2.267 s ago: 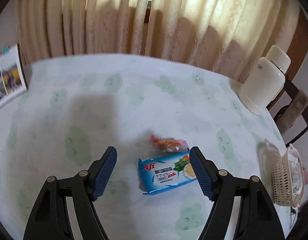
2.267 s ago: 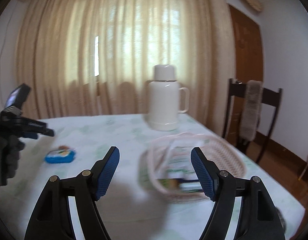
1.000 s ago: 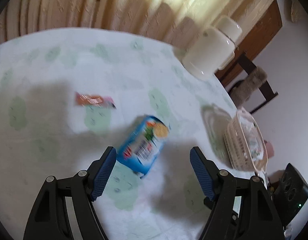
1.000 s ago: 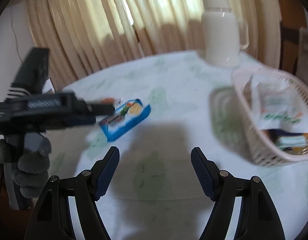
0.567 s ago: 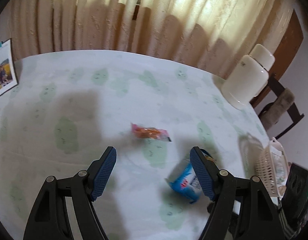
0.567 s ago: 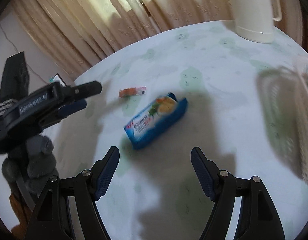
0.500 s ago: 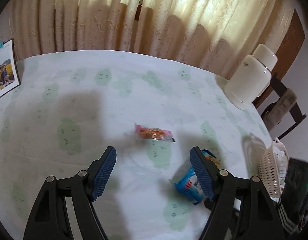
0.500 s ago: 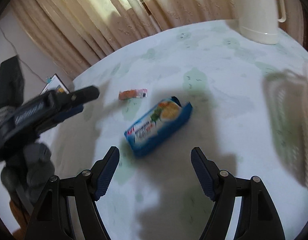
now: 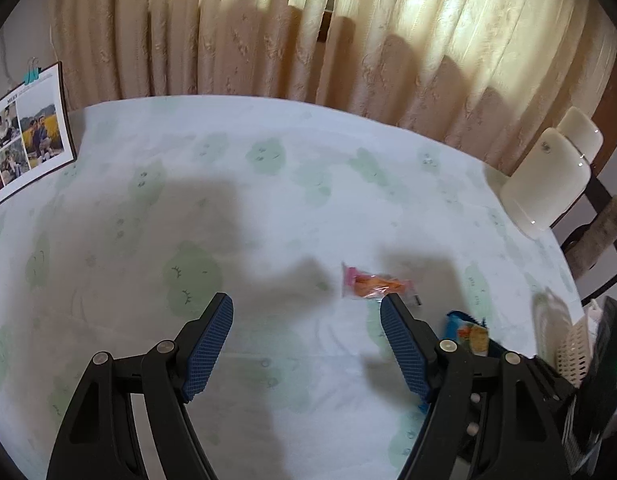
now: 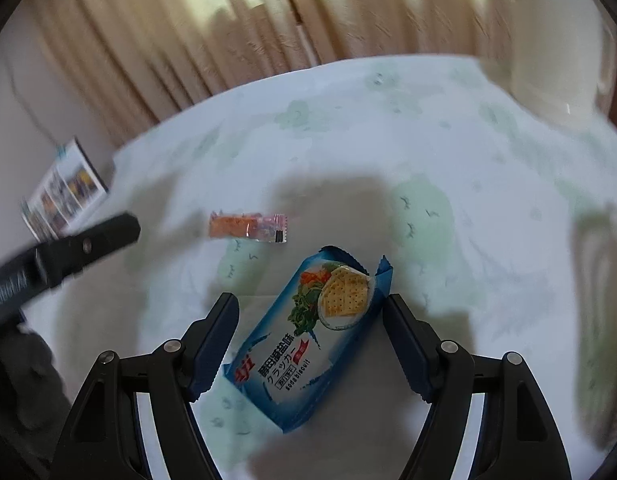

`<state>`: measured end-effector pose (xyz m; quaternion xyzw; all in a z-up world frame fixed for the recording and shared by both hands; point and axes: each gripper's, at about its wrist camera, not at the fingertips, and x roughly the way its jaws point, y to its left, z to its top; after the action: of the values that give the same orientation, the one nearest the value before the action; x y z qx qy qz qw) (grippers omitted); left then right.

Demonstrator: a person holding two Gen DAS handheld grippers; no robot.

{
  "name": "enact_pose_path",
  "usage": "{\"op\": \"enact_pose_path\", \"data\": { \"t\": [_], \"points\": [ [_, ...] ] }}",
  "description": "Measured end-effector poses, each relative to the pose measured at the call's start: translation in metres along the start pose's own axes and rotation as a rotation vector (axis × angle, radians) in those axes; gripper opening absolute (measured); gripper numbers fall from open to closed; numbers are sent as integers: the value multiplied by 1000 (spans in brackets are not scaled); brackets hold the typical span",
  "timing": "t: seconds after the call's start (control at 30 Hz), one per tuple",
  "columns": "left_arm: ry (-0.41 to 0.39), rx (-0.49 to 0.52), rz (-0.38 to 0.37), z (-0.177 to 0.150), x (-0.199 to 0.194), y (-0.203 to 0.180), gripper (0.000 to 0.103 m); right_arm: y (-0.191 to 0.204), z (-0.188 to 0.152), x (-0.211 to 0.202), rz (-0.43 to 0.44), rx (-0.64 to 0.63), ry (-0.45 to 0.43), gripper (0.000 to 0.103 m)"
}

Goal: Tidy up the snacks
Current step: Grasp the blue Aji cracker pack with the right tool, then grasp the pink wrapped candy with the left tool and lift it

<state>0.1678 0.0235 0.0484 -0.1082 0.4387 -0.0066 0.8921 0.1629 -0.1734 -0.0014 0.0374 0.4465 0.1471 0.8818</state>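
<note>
Blue cracker pack (image 10: 308, 344) lies on the table (image 9: 268, 184) between the right gripper (image 10: 310, 344)'s spread jaws, not pinched yet. Orange snack packet (image 9: 372, 285) sits near the empty, open left gripper (image 9: 304, 346). Both still need to reach the basket (image 9: 570, 346), I'd say.

Worktop (image 9: 268, 208): white with pale green blotches. Cracker packet (image 10: 308, 340): blue, printed with cracker and greens. Small snack wrapper (image 10: 248, 226): orange and pink. Flask (image 9: 548, 184): cream.
</note>
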Motion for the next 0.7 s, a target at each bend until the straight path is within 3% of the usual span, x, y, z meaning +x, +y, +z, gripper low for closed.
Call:
{"op": "enact_pose_path", "data": {
  "t": [0.13,0.33,0.5,0.7],
  "points": [
    [9,37,8,-4,10,-5,72,9,-9,-1,-70,-113,-23,70],
    [9,202,70,-10,28,-27,73,-7,-19,-13,-45,-116,-39,57],
    [-15,385,135,-15,40,-54,73,-17,-24,-20,-16,-78,-48,57],
    [-20,502,189,-17,60,-79,74,-20,-23,-21,1,-65,-53,57]
  ]
}}
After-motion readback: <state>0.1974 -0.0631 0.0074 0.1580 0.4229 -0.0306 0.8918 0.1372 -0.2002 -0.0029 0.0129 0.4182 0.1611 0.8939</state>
